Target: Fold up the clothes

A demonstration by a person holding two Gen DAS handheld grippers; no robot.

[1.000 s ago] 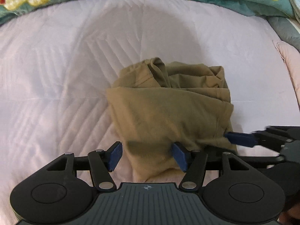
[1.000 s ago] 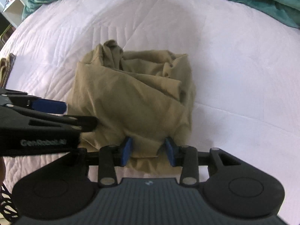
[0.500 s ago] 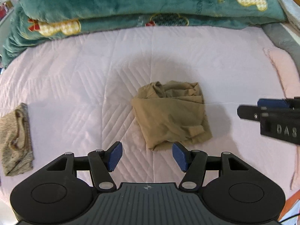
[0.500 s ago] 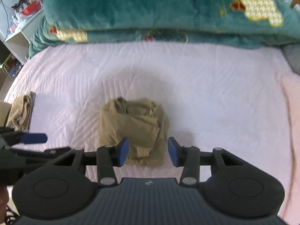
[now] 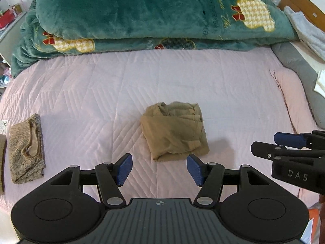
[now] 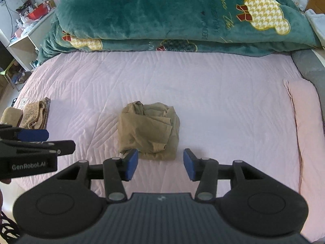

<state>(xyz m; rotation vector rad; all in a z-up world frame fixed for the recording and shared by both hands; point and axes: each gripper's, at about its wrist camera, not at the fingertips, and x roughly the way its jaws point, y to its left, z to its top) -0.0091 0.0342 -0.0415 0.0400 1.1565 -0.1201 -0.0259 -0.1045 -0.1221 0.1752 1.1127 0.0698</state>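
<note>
An olive-tan garment (image 5: 174, 131) lies folded into a small bundle in the middle of the pink quilted bed (image 5: 101, 93); it also shows in the right wrist view (image 6: 149, 131). My left gripper (image 5: 159, 168) is open and empty, held above the bed just short of the bundle's near edge. My right gripper (image 6: 160, 167) is open and empty, also just short of the bundle. Each gripper shows from the side in the other's view: the right one (image 5: 288, 140) and the left one (image 6: 33, 135).
A folded speckled brown garment (image 5: 26, 152) lies at the bed's left edge, also in the right wrist view (image 6: 36, 114). A teal blanket (image 5: 154, 14) is piled along the far side. A pink pillow (image 6: 308, 118) lies at the right. Shelves (image 6: 22, 40) stand at far left.
Both grippers have let go of the olive bundle, opened wider and pulled back and up from it. The bundle stays folded on the bed.
</note>
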